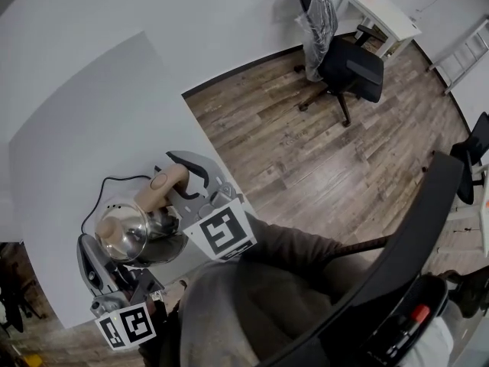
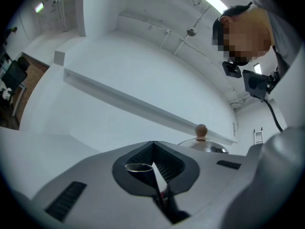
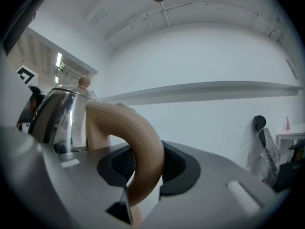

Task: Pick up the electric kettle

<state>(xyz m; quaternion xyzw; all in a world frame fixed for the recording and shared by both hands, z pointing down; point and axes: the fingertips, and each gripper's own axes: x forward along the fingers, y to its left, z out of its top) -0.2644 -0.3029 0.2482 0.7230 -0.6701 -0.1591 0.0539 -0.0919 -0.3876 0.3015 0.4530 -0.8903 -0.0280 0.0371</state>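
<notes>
2 grippers are holding the electric kettle (image 1: 126, 232), which is sitting on the white table (image 1: 84, 128). The right gripper (image 3: 143, 173) is clamping the tan handle (image 3: 143, 147), and the left gripper (image 2: 152, 175) is pinching, nearly closed, on the spout (image 2: 138, 168). Grasping is seemingly finishing; next is calling for a level, straight lift.

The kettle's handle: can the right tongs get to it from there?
Probably yes: the tan handle of the kettle sits right between the right tongs, which look closed on it. Nothing is in the way.
</notes>
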